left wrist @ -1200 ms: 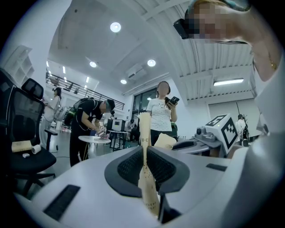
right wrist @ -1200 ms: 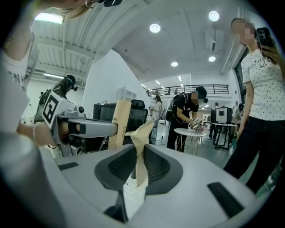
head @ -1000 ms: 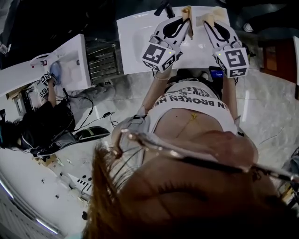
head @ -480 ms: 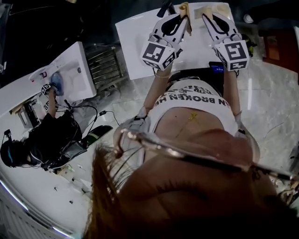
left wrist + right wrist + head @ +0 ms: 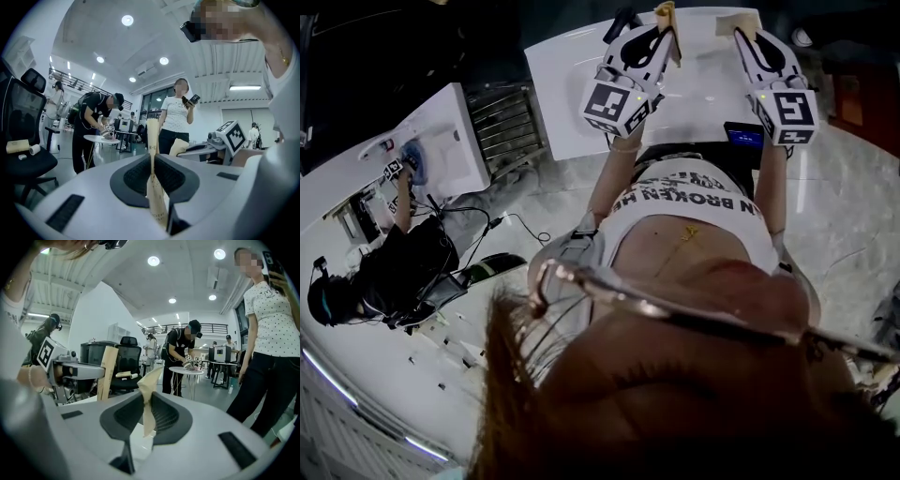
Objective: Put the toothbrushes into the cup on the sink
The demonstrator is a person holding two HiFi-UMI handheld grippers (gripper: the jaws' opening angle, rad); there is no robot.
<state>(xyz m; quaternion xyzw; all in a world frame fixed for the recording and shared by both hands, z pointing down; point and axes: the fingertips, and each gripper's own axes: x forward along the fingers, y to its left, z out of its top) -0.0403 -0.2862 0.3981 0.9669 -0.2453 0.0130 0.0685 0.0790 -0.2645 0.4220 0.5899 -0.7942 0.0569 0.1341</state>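
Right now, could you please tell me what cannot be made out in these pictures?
Cup: in no view; the head view's top edge cuts the white top.
Left packet, right packet: paper hides contents, gripper views.
Left packet's print: too small, left gripper view.

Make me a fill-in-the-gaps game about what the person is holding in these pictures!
1. The tan paper strip stands ____ between the jaws of the left hand-held gripper.
2. The right hand-held gripper is ____ on a crumpled tan paper piece.
3. That makes ____ grippers in the person's hands.
4. In the head view, the top under both of them is coloured ____.

Missing words: upright; shut; two; white.
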